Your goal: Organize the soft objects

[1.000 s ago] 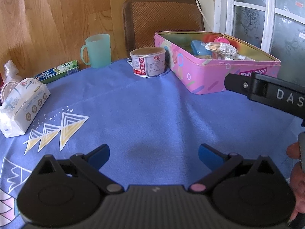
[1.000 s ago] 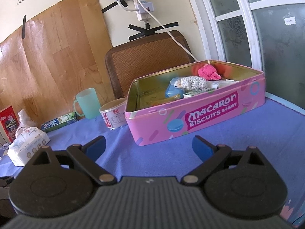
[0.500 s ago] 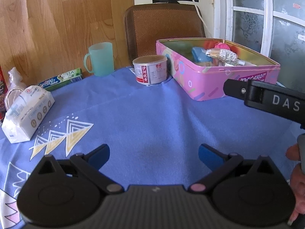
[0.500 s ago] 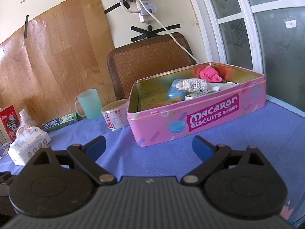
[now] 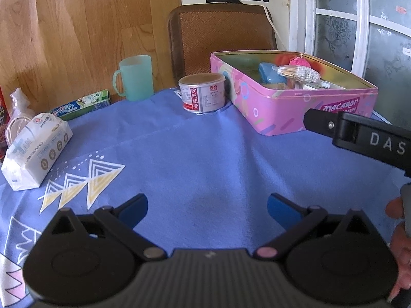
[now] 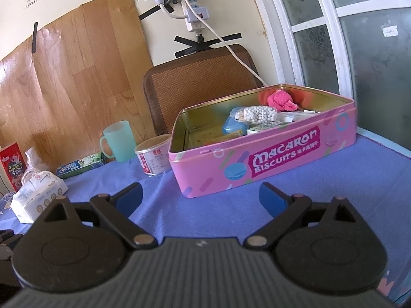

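A pink macaron biscuit tin [image 5: 282, 118] [image 6: 269, 164] stands open on the blue tablecloth at the back right. Inside lie a pink soft lump [image 6: 281, 101], a bag of white beads [image 6: 259, 114] and a blue case [image 6: 232, 125]. A white tissue pack [image 5: 36, 148] [image 6: 38, 192] lies at the left. My left gripper [image 5: 206, 208] is open and empty above the cloth. My right gripper [image 6: 200, 197] is open and empty in front of the tin; its body shows in the left wrist view [image 5: 359, 133].
A tin can [image 5: 203, 92], a mint green mug [image 5: 134, 77] and a green toothpaste box [image 5: 82, 105] stand along the table's back edge. A brown chair back [image 5: 221, 38] rises behind. A red box [image 6: 12, 164] and a plastic bag [image 5: 19, 102] sit far left.
Both grippers have tilted up or drawn back a little, so the tin and the back wall sit lower in the views. Both stay open and empty.
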### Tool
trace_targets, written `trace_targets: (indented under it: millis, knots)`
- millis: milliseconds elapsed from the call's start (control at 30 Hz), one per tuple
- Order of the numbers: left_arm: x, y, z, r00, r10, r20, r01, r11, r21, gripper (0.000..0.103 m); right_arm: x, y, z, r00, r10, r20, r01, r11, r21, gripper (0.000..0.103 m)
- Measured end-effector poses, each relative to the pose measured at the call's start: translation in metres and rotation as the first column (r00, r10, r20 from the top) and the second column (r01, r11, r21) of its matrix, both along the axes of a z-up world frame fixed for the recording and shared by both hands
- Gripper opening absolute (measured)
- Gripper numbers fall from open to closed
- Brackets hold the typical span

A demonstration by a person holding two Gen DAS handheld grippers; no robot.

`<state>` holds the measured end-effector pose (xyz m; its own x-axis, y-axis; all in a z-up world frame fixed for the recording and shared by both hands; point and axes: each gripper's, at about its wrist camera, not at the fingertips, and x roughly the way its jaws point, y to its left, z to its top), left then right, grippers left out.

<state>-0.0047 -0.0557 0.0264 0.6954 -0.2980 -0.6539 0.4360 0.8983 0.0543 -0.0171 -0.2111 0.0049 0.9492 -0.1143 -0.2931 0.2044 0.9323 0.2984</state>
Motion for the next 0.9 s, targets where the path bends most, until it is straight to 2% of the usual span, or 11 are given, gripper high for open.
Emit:
trace_targets:
  millis: [900]
  knots:
    - [0.008,0.0051,-0.0009,0.998,0.04,-0.047,-0.041,0.999,-0.021,0.103,0.0001,0.0043,-0.0009,1.0,0.006,0.0,-0.006,1.0,-0.018,0.098]
